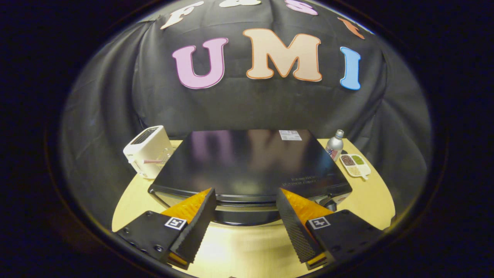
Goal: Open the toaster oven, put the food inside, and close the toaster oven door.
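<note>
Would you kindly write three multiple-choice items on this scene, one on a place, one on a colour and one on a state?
1. Where does the white toaster stand?
A. On top of the oven
B. Beside the oven, on the side opposite the bottle
C. Between the fingers

2. What colour is the oven's top?
A. Glossy black
B. White
C. Red

3. How is the gripper set?
A. Shut on the bottle
B. Shut on the tray
C. Open, fingers apart at the oven's front edge

Answers:
1 B, since the toaster sits on the table at one side of the oven, with the bottle and the sectioned tray at the other.
2 A, since the top is dark and mirrors the wall.
3 C, since a wide gap shows between the fingers and they grip nothing.
</note>
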Motion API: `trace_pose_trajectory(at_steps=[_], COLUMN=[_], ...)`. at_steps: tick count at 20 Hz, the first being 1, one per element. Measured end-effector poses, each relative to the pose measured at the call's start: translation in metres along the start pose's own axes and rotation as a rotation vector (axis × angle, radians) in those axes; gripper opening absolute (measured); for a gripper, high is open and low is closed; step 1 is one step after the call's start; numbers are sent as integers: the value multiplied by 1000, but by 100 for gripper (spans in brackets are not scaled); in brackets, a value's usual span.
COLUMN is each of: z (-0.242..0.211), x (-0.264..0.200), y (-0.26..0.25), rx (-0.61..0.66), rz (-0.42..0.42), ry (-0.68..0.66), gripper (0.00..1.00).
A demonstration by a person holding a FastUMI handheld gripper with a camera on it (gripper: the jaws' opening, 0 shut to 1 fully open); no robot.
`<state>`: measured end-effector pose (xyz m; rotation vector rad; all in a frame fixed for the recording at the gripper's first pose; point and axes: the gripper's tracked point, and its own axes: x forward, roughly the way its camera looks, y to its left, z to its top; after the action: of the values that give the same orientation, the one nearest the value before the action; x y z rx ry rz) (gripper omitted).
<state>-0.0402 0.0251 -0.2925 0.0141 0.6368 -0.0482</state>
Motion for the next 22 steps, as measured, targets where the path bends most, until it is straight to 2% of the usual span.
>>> trace_pose_trajectory(at_steps=[12, 17, 22], z=[-17, -57, -119], x=[-20, -51, -76], y=[0, -2, -1], rx=[-16, -17, -47], rz=[8, 20, 15], ry=[33, 107, 223], gripper=[99, 98, 96])
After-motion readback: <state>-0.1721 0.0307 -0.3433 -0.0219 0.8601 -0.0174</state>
